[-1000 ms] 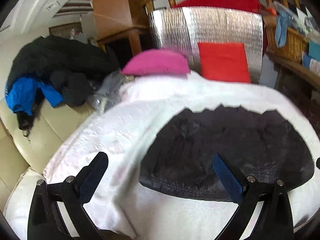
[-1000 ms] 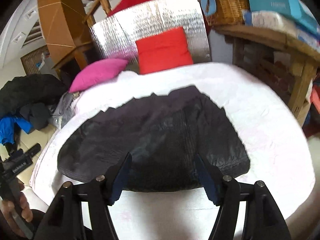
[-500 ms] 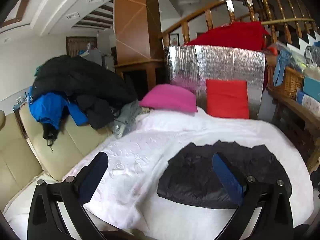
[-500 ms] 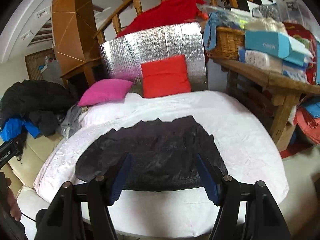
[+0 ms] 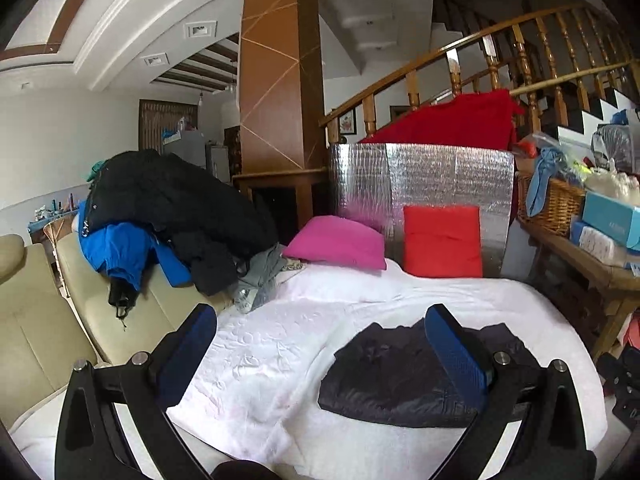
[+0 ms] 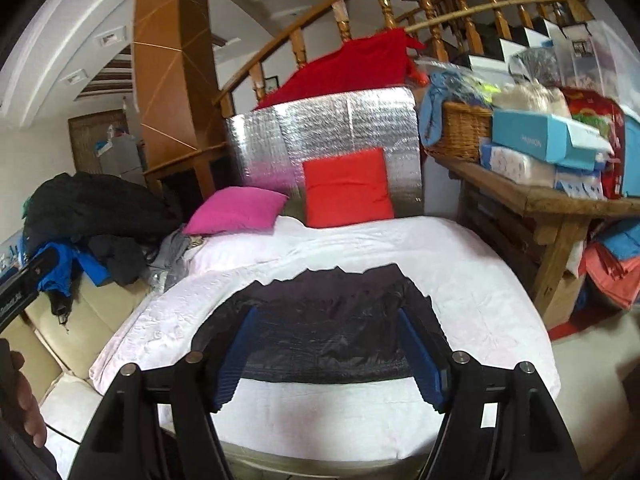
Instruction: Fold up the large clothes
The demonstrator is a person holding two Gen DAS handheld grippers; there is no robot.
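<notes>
While the folded black jacket (image 6: 320, 320) lies flat on the white bed cover (image 6: 460, 280), at six o'clock from the red cushion (image 6: 348, 188), both the left claw (image 5: 320, 344) and right claw (image 6: 328, 344) hang wide and empty above it, the right claw's jaws having just been opening.

left two-finger gripper (image 5: 320, 354): matte black forked arms, ribbed blue pads, silver round screws | right two-finger gripper (image 6: 330, 356): same black frame, blue ribbed pads, silver screws | black handle with white lettering (image 6: 24, 286)
</notes>
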